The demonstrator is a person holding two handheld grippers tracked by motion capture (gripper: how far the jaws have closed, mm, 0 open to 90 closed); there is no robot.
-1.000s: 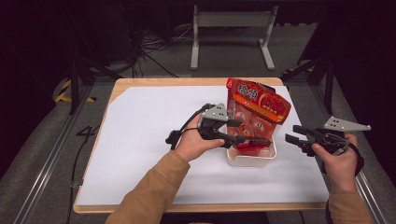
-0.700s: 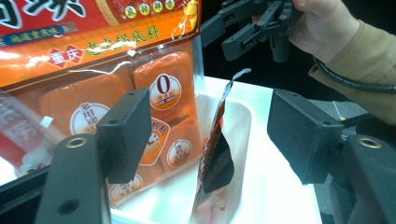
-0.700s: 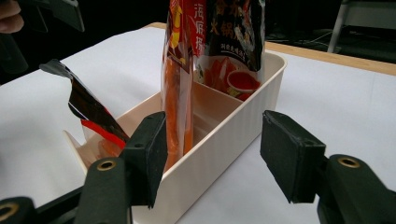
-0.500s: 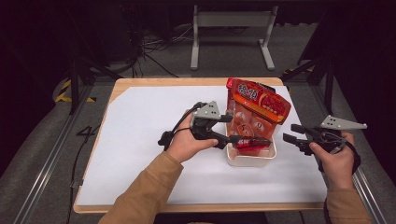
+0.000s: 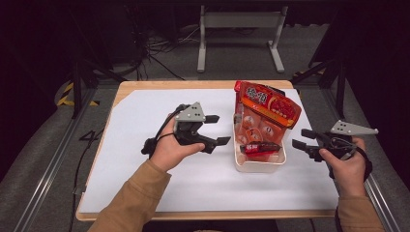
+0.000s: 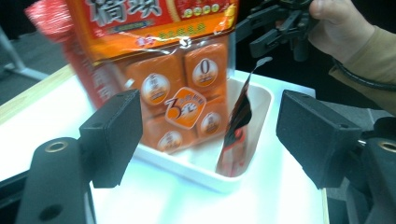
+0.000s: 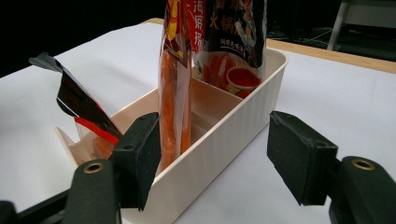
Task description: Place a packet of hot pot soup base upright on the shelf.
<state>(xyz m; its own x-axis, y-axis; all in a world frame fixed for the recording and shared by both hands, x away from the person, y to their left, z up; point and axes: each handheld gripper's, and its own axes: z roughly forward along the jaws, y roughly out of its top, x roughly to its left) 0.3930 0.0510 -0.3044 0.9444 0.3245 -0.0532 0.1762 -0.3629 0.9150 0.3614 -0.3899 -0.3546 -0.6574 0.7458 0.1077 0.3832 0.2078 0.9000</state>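
**White divided bin with snack packets, two hand-held grippers alongside**

Item 1. White plastic bin [image 5: 258, 164]: oblong, ribbed outer wall, standing on the white table cover [image 5: 145, 121] toward the table's right side. The right gripper view shows an inner partition splitting it into compartments.

Item 2. Orange snack packet [image 5: 263, 113]: large, glossy, printed with red and white characters and round labels. It stands upright in the bin, its top leaning toward the far edge of the table and rising well above the rim. In the right gripper view a second, dark-printed packet [image 7: 233, 32] stands behind it in the far compartment.

Item 3. Small red-and-black sachet [image 5: 256, 147]: set in the near end of the bin, tilted, one dark corner sticking up above the rim.

Item 4. Left gripper [image 5: 212, 130]: held in the person's left hand [image 5: 169, 147], just left of the bin and apart from it. Jaws spread wide, nothing between them; its own view looks across the bin at the orange packet's face.

Item 5. Right gripper [image 5: 297, 140]: held in the right hand [image 5: 345, 162], just right of the bin. Jaws wide apart and empty; in its own view the bin's near corner sits between them, contact not discernible.
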